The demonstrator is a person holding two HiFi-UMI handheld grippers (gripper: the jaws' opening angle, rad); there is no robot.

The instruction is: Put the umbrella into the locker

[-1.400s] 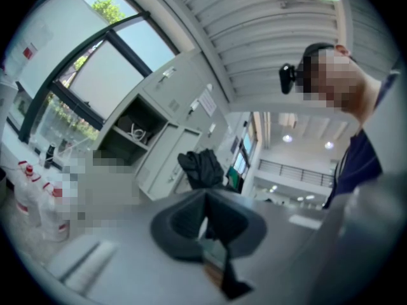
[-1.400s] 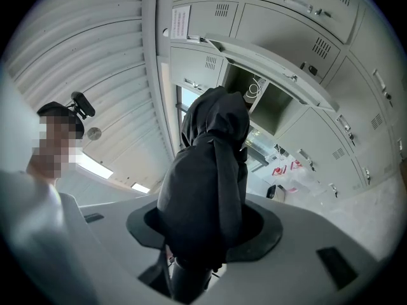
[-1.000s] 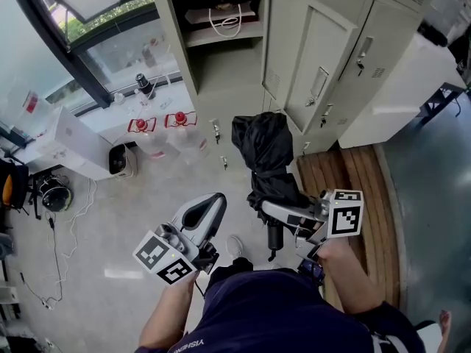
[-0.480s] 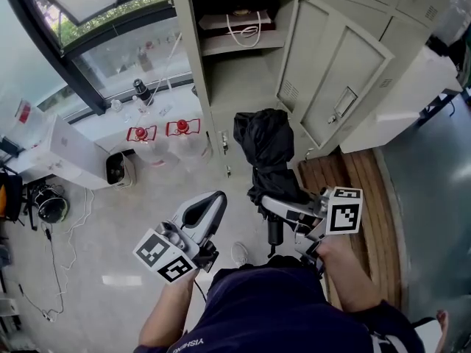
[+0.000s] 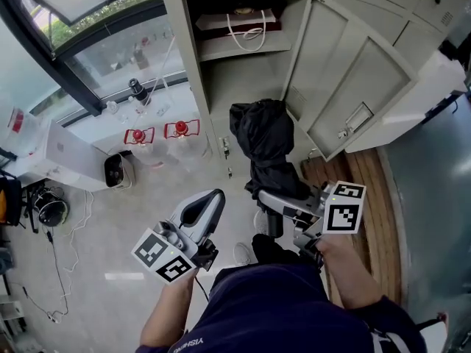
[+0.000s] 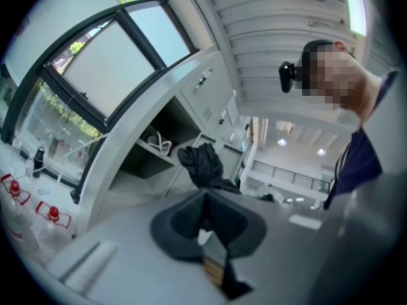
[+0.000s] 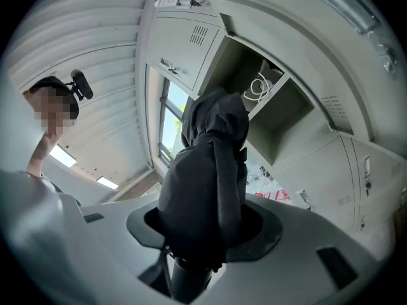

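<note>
A folded black umbrella [image 5: 265, 142] stands with its canopy end up and its handle down, and my right gripper [image 5: 274, 198] is shut on its lower part. In the right gripper view the umbrella [image 7: 210, 183] fills the gap between the jaws. It points at the open locker compartment [image 7: 267, 113]. The beige locker [image 5: 235, 79] stands straight ahead with its door [image 5: 353, 79] swung out to the right. My left gripper [image 5: 208, 203] hangs left of the umbrella, its jaws together and empty. The left gripper view shows the umbrella [image 6: 202, 164] in front of the locker [image 6: 149, 161].
A bag with white cord handles [image 5: 239, 20] lies on the locker's upper shelf. Two red-capped water bottles [image 5: 160, 132] and a white box [image 5: 70, 153] stand at the window wall on the left. Wooden boards [image 5: 368, 197] run along the floor on the right.
Both grippers and the umbrella have moved toward the locker. The open compartment and its door now look larger and nearer.
</note>
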